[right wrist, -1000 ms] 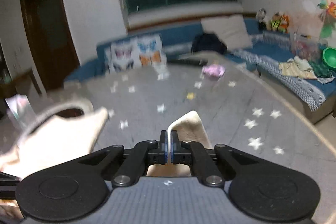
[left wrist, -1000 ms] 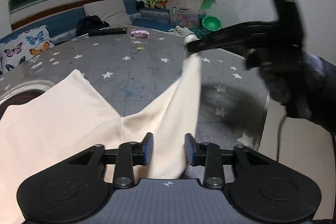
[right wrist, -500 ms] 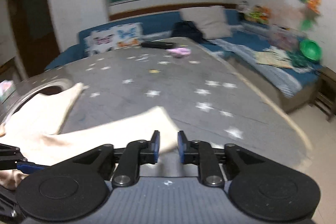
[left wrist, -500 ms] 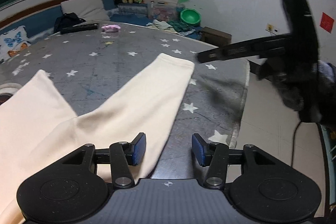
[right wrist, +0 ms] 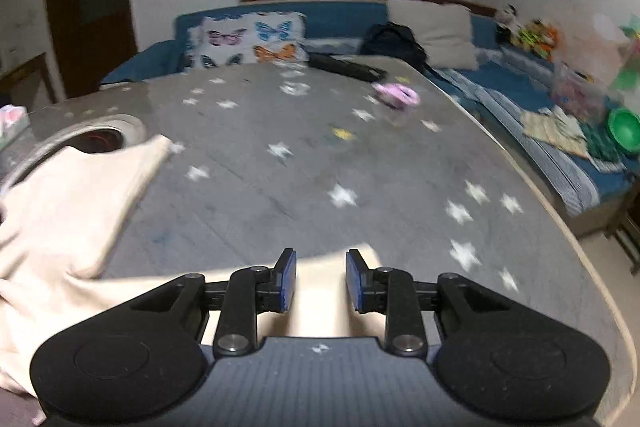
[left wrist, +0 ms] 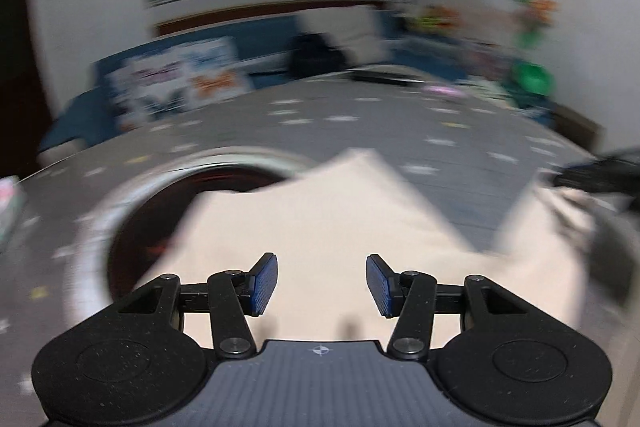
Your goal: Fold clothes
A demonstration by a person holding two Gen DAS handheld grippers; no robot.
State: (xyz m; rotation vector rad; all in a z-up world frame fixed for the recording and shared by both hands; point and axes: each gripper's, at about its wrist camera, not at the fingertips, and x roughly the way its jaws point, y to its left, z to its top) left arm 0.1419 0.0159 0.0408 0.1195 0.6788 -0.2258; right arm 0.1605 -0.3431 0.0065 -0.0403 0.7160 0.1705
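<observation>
Cream trousers [right wrist: 68, 211] now released, both tongs [left wrist: 322, 285] [right wrist: 321, 279] wide apart and empty, left view badly motion-blurred.

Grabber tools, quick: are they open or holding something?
Left tool: open, holding nothing.
Right tool: open, over the cream fabric garment, not gripping it.

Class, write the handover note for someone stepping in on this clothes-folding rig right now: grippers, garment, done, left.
Left gripper: jaws wide open, holding nothing, above the cream trousers.
Right gripper: jaws open, holding nothing, over the end of one trouser leg.
Trousers: on the grey star-print table, legs splayed apart; the waist end partly covers the round metal-rimmed opening in the tabletop. The left wrist view is badly blurred.
Done: garment laid out; no fold visible.
Left: probably bring one leg over the other, then fold lengthwise.
</observation>
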